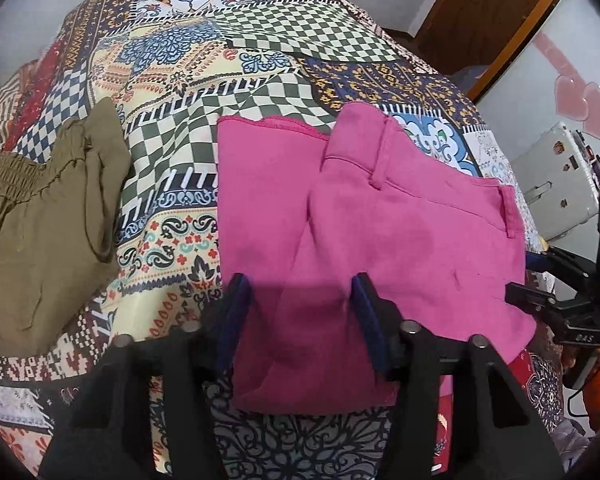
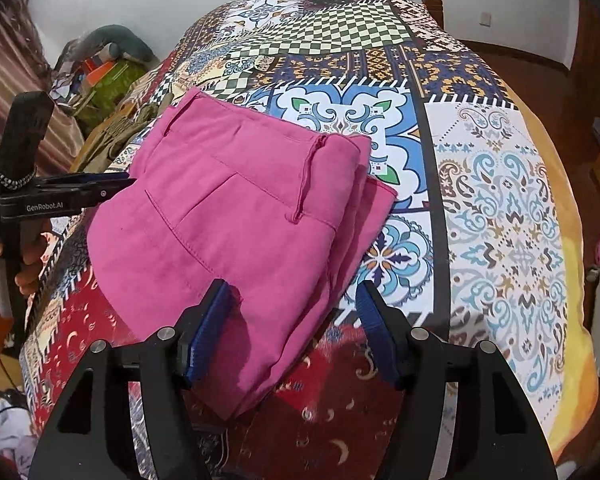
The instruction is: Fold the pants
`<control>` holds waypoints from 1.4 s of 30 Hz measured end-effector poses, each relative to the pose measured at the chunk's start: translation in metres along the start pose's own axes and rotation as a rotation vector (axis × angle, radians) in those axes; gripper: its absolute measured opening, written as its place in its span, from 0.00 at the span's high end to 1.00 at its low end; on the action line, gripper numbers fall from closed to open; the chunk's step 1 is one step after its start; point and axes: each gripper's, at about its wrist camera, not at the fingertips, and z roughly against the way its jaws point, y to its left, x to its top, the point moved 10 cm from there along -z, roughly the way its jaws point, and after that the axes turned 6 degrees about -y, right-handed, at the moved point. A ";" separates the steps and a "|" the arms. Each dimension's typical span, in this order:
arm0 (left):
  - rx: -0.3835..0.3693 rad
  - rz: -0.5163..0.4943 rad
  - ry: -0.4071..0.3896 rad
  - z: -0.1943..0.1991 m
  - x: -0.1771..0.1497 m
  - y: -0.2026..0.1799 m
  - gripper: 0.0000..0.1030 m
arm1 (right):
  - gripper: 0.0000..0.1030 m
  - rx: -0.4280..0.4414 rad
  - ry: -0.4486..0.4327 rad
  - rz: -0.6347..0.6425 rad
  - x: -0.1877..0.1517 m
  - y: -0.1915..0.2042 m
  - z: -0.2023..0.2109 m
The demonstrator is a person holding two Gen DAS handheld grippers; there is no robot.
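Note:
Pink pants (image 1: 380, 232) lie folded in a compact stack on the patterned bedspread (image 1: 204, 72), waistband and belt loops on top. My left gripper (image 1: 298, 284) is open, its blue pads hovering over the stack's near edge without holding cloth. In the right wrist view the same pink pants (image 2: 236, 220) lie ahead. My right gripper (image 2: 294, 292) is open over their near right corner, empty. The left gripper (image 2: 112, 186) shows at the pants' left edge, and the right gripper (image 1: 540, 280) shows at their right edge in the left wrist view.
Olive-green pants (image 1: 48, 220) lie bunched on the bed to the left, also seen small in the right wrist view (image 2: 116, 128). A white sewing machine (image 1: 560, 184) stands off the bed's right side. Clutter (image 2: 100, 68) sits beyond the bed's left edge. A wooden door (image 1: 484, 12) is behind.

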 end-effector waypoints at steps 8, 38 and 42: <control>0.030 -0.012 -0.017 0.011 -0.012 -0.001 0.72 | 0.59 -0.002 -0.015 0.046 0.013 0.002 -0.005; 0.100 0.115 -0.102 0.087 -0.048 0.042 0.77 | 0.61 0.007 -0.104 0.088 0.069 0.024 0.028; 0.029 0.073 -0.091 0.084 -0.048 0.013 0.77 | 0.61 0.076 -0.106 0.148 0.071 0.066 0.031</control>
